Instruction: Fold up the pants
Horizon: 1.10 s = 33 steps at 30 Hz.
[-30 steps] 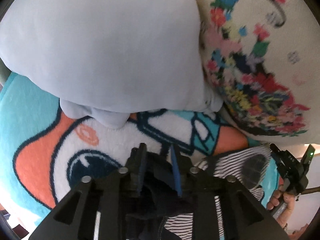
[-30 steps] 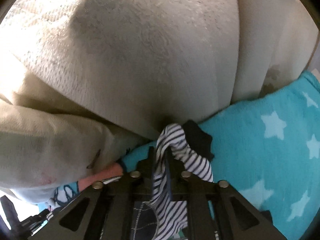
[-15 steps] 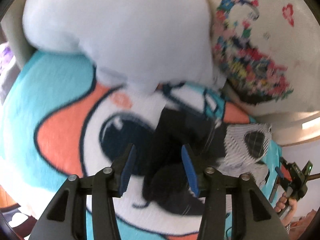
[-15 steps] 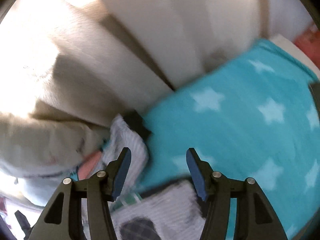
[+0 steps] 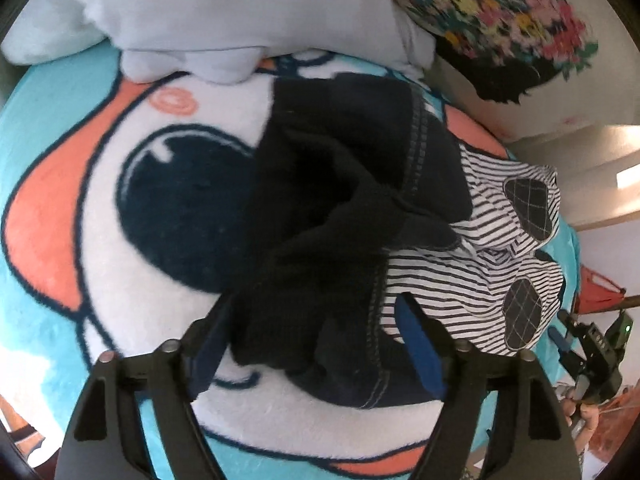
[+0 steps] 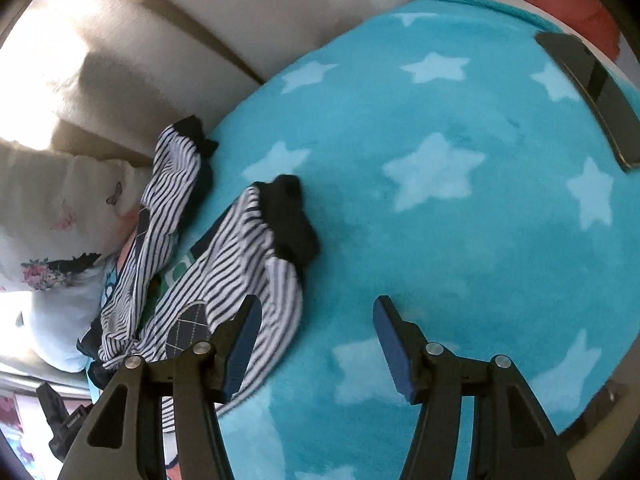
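The pants (image 5: 344, 216) lie crumpled on the cartoon-print blanket (image 5: 80, 184): a black waist part on the left, striped legs with dark checked patches (image 5: 524, 312) on the right. My left gripper (image 5: 316, 344) hangs over the black waist. Its jaws are opening; the cloth lies between the fingers, and the pads do not press on it. In the right wrist view the striped legs (image 6: 224, 264) end in black cuffs (image 6: 292, 216). My right gripper (image 6: 316, 340) stands open over the teal star blanket (image 6: 440, 120), with its left finger above the striped cloth.
A pale blue pillow (image 5: 240, 12) and a floral pillow (image 5: 500, 12) lean at the back. A beige sofa back (image 6: 200, 40) rises behind the blanket. A dark flat object (image 6: 592, 92) lies at the blanket's right edge. A white butterfly pillow (image 6: 60, 208) sits left.
Both grippers let go of the pants and opened. The pants now lie on the blanket. Both cameras pulled back, and the right one swung out over the star blanket.
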Motion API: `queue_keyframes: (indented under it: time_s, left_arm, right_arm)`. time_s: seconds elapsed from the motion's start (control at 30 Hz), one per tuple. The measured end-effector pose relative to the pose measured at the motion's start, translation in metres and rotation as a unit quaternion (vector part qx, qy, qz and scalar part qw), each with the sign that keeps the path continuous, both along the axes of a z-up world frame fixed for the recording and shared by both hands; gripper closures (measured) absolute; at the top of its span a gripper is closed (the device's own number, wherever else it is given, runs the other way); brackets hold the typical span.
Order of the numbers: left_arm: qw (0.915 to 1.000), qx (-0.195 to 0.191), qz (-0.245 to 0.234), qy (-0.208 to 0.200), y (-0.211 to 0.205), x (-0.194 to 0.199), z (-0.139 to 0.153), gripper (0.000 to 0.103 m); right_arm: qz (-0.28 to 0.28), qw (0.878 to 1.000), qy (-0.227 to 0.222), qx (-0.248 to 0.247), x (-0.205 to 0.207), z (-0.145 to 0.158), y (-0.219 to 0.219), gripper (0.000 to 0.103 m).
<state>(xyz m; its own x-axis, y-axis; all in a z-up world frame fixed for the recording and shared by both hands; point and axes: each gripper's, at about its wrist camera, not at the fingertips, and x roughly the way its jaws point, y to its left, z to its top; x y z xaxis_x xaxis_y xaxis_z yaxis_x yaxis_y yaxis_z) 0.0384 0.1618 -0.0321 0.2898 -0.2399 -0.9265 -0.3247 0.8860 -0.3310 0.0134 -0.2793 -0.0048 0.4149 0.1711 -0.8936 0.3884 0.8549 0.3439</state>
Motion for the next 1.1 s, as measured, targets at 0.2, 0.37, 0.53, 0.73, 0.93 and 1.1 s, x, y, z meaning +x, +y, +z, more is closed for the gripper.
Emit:
queue_keyframes:
  time_s: [0.2, 0.37, 0.53, 0.73, 0.93, 1.1]
  left_arm:
    - [0.9999, 0.011, -0.007, 0.01, -0.01, 0.002, 0.001, 0.076]
    - [0.9998, -0.018, 0.008, -0.004, -0.002, -0.014, 0.016, 0.077]
    - [0.9992, -0.032, 0.007, -0.022, 0.015, -0.033, 0.039, 0.077]
    - [0.999, -0.034, 0.022, -0.021, 0.022, -0.061, 0.046, 0.078]
    - [0.9983, -0.038, 0.043, 0.012, 0.03, -0.089, 0.014, 0.075]
    - [0.9945, -0.082, 0.063, 0.011, 0.044, -0.098, 0.007, 0.069]
  right_arm:
    - [0.019, 0.999, -0.008, -0.035, 0.03, -0.013, 0.02, 0.042]
    - [0.031, 0.999, -0.013, 0.0, 0.037, -0.012, 0.027, 0.092]
    - [0.052, 0.998, -0.021, 0.02, 0.016, 0.011, 0.031, 0.092]
    - [0.067, 0.997, 0.01, 0.038, -0.017, 0.02, 0.03, 0.092]
    - [0.077, 0.994, 0.072, 0.025, -0.05, -0.011, 0.028, 0.092]
    - [0.075, 0.993, 0.084, 0.024, -0.048, -0.013, 0.023, 0.074]
